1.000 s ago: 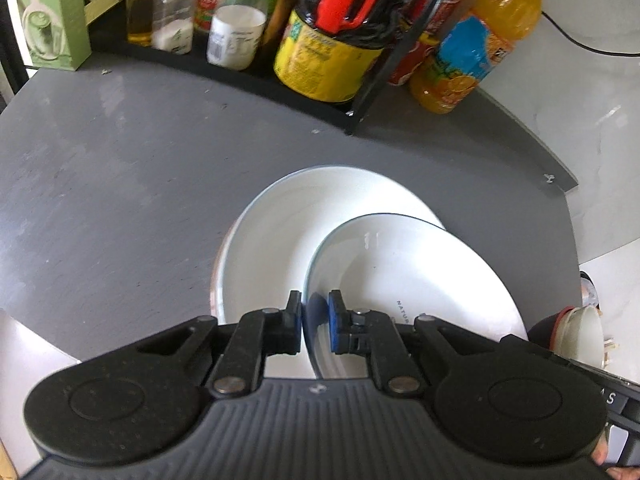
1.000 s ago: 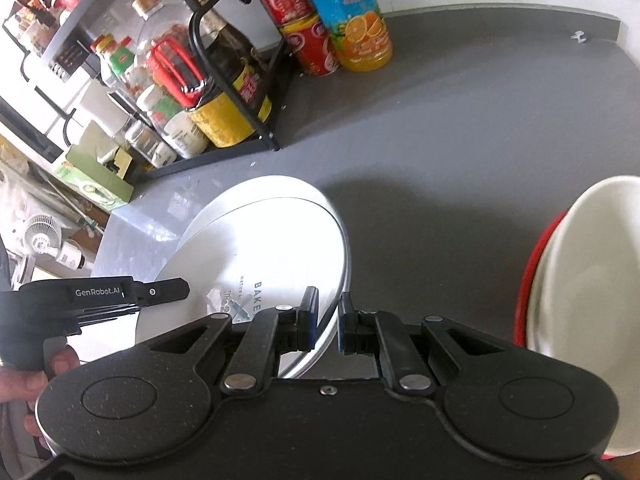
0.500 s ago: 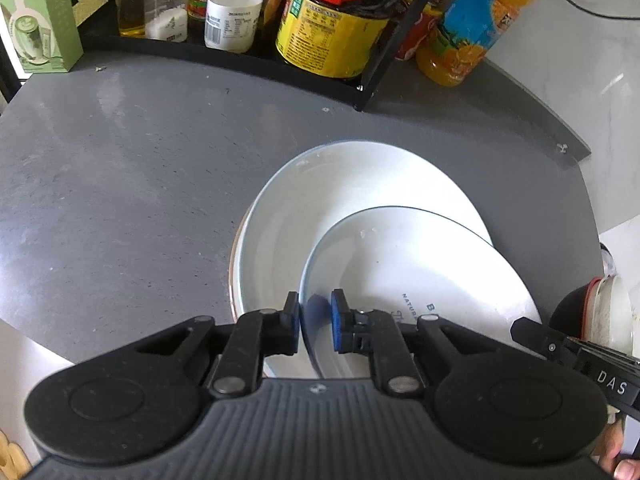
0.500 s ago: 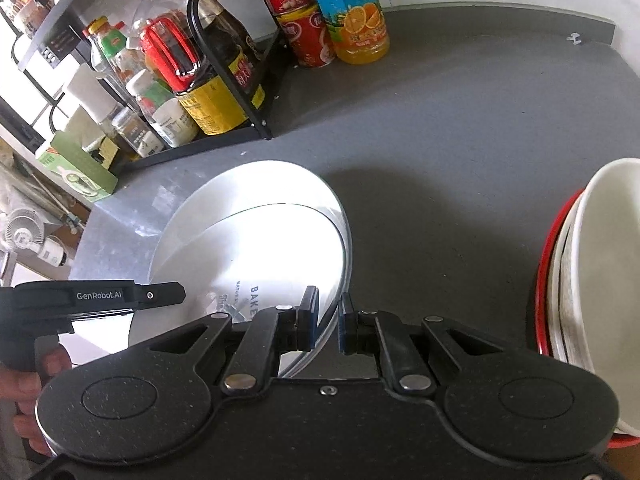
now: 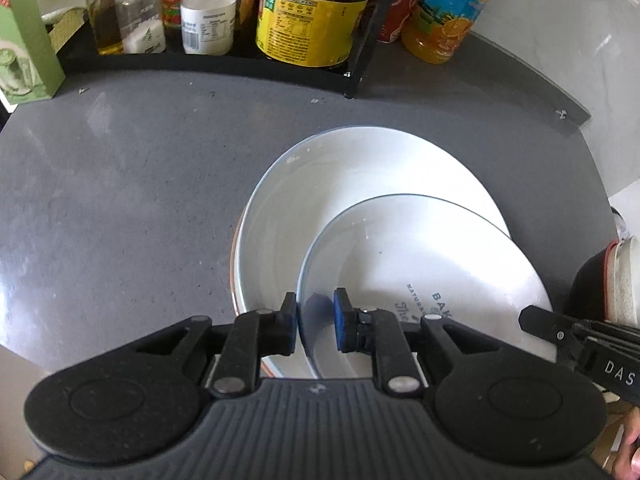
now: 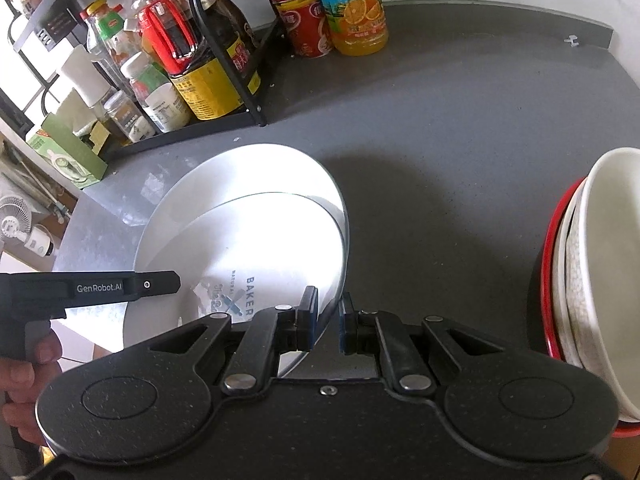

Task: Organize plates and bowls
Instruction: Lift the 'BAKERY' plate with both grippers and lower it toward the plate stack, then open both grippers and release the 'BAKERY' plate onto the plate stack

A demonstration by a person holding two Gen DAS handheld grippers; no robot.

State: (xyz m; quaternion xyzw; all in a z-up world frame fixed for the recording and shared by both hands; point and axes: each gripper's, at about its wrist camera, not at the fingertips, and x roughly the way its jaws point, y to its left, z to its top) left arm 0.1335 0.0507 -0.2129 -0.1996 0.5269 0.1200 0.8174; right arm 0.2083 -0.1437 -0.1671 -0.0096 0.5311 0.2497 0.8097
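Observation:
A small white plate (image 5: 420,264) printed "BAKER" lies inside a larger white plate (image 5: 340,184) on the grey counter (image 5: 120,184). My left gripper (image 5: 315,326) straddles the small plate's near-left rim; the rim lies against the left pad and the jaws stand a little apart. In the right wrist view the small plate (image 6: 260,248) sits on the large plate (image 6: 248,168), and my right gripper (image 6: 328,320) is shut on its right rim. A stack of white bowls (image 6: 592,280) in a red bowl stands at the far right.
A black wire rack of sauce bottles and jars (image 5: 312,12) lines the back. An orange juice bottle (image 5: 448,12) and red cans (image 6: 304,20) stand beside it, a green carton (image 5: 24,60) at the back left. The counter's raised edge (image 6: 592,36) runs along the right.
The small plate has come down into the large plate. My left jaws have widened around its rim. The right gripper kept its hold, and the bowl stack sits closer on the right.

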